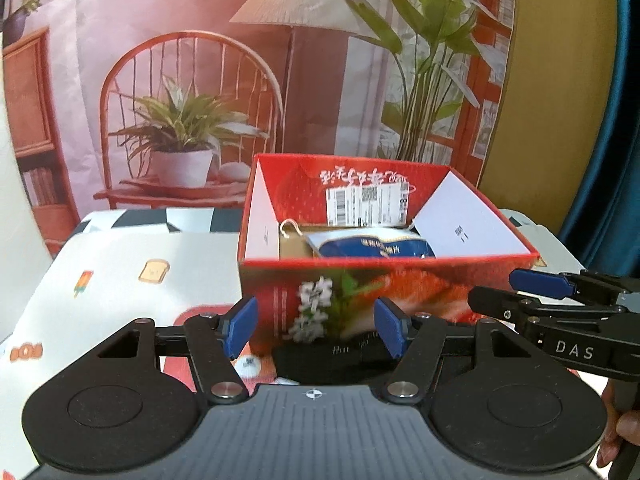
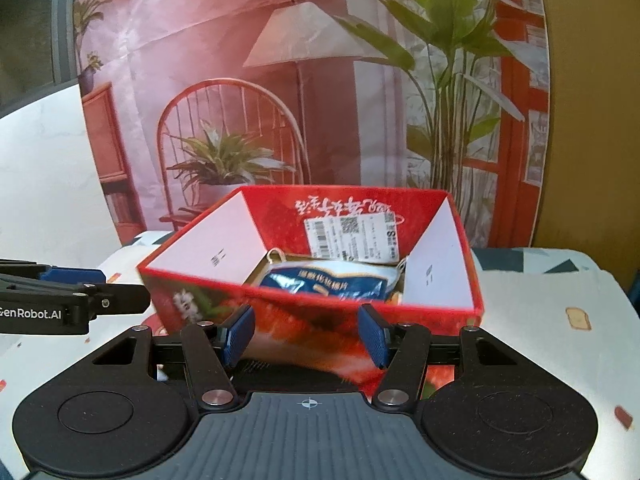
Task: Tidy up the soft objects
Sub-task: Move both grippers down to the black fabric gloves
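**Both claws empty, soft pack sitting in the red box**

I'm scanning left to right in the left wrist view. At lower left, the tablecloth with its little toast print is lying bare. At bottom centre, my left gripper is hanging partly open, its blue pads well apart with nothing pinched between them; I'm seeing only a dark patch low in the gap that I can't make out. Just beyond it, the red box is standing open-topped, and the blue-and-white soft pack is lying on its floor, below the shipping label. At right, my right gripper is poking in, and from here I can't tell its opening.

In the right wrist view, that right gripper is showing a moderate gap and holding nothing, the box wall behind it.

I'm judging the pack as light, crinkly and slippery, likely to buckle under pressure. I'd be pinching a sealed edge or corner, not the puffy middle.
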`<state>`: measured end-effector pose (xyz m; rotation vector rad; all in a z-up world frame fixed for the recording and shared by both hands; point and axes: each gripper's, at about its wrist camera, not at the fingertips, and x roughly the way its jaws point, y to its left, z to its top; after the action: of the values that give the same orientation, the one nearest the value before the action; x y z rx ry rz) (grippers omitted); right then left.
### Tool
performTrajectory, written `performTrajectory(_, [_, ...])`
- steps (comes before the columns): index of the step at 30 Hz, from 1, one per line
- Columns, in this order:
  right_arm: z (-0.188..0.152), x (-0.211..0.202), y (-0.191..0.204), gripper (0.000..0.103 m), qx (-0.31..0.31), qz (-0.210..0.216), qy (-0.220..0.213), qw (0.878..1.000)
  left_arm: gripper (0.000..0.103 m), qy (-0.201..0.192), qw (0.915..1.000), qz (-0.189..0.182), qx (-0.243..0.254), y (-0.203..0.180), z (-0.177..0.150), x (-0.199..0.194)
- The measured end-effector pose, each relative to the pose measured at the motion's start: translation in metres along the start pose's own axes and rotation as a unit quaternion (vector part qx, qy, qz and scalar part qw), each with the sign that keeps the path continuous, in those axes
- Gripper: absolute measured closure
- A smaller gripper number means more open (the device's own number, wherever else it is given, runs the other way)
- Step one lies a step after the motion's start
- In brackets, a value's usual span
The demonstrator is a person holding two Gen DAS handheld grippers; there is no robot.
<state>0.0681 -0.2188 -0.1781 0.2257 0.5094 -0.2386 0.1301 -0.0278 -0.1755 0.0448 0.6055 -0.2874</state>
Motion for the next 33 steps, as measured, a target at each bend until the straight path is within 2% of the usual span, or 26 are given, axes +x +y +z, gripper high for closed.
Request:
performTrajectory(10, [-0.036, -0.006, 0.008, 0.049, 0.006, -0.008, 0.022, 1.000, 0.036, 0.008, 0.9997, 0.004, -0.023, 0.008, -0.030, -0.008])
performTrajectory(19, [-0.063, -0.011, 0.007, 0.049, 0.012, -0.015, 0.023, 1.000, 0.036, 0.012, 0.9993, 0.012, -0.033, 0.009, -0.051, -0.011])
performTrajectory(33, [-0.091, -0.013, -0.004, 0.049, 0.040, -0.016, 0.033, 0.999, 0.038, 0.035, 0.9979, -0.014, -0.052, 0.010, -0.073, -0.009])
